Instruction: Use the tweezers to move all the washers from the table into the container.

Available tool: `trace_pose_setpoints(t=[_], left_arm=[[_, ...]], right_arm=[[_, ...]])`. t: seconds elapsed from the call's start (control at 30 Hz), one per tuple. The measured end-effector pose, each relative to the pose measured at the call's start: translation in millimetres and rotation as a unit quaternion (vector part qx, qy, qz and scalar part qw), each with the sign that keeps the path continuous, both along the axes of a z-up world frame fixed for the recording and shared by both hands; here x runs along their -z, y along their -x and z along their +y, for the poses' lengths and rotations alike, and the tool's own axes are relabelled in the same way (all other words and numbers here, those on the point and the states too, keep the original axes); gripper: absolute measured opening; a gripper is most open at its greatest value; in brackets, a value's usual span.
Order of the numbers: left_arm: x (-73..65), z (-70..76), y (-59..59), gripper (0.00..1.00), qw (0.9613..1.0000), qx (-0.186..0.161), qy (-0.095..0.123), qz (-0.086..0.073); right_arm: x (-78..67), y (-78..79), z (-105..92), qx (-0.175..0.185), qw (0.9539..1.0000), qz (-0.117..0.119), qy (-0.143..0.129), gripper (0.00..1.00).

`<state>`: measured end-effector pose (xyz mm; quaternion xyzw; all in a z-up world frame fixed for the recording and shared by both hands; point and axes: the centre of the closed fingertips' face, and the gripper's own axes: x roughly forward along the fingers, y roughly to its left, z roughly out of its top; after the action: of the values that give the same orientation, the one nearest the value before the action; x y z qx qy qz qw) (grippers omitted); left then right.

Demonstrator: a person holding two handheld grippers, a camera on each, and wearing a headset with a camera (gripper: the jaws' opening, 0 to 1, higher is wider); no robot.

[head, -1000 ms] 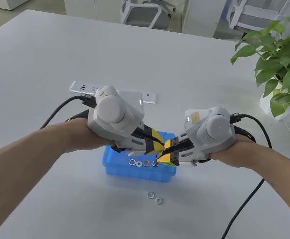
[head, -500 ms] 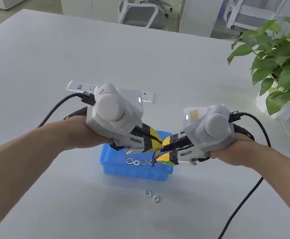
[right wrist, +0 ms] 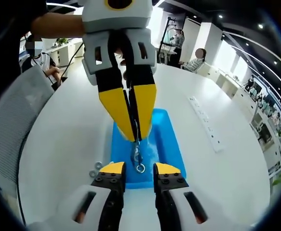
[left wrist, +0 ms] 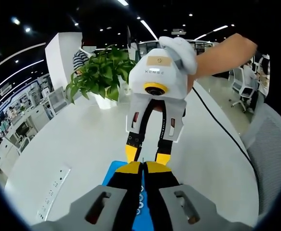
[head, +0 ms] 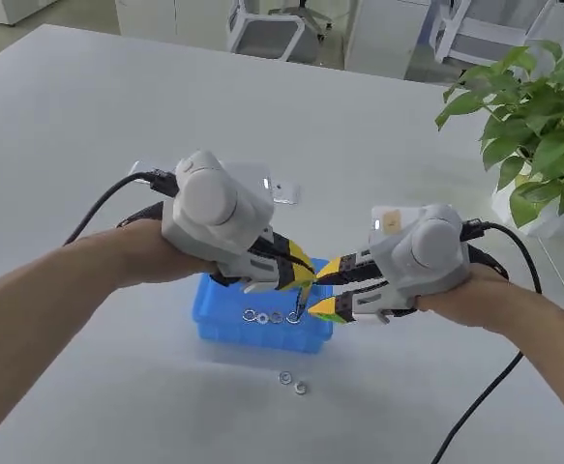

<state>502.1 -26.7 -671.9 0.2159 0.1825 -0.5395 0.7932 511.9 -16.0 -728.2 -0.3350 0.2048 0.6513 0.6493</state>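
— Where are the tweezers?
— The left gripper (left wrist: 143,167) holds them, its yellow jaws pressed together on their upper part. The tweezers (right wrist: 136,144) point down, prongs squeezed together and pinching one washer (right wrist: 140,168) at the tips.
— And where is that washer?
— Over the near end of the blue container (right wrist: 167,139). I cannot tell whether it touches the floor of the container.
— What about the other gripper?
— The right gripper (head: 323,288) faces the left one, tips close to it. Its jaws are spread, one on each side of the tweezer tips, gripping nothing.
— What else lies about?
— A row of washers (head: 263,316) lies inside the container. Two loose washers (head: 284,377) lie on the white table (head: 117,116), just beside the container's near wall. A white power strip (right wrist: 205,125) lies beyond the container.
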Motion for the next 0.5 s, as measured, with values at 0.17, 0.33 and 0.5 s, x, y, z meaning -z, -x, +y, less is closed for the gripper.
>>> trace_pose_setpoints(t=[0.17, 0.33, 0.5], left_arm=[[-7.8, 1.5, 3.7, 0.05, 1.0, -0.002, 0.0, -0.002], [-15.8, 3.2, 8.6, 0.05, 1.0, -0.005, 0.003, -0.001], [-20.9, 6.3, 14.6, 0.05, 1.0, -0.006, 0.001, 0.001]], right_arm=[[-5.3, -0.6, -7.6, 0.022, 0.9997, -0.002, -0.009, 0.27], [-7.5, -0.3, -17.3, 0.047, 0.9988, 0.002, -0.013, 0.31], [-7.5, 1.1, -26.0, 0.068, 0.9976, 0.003, -0.011, 0.35]])
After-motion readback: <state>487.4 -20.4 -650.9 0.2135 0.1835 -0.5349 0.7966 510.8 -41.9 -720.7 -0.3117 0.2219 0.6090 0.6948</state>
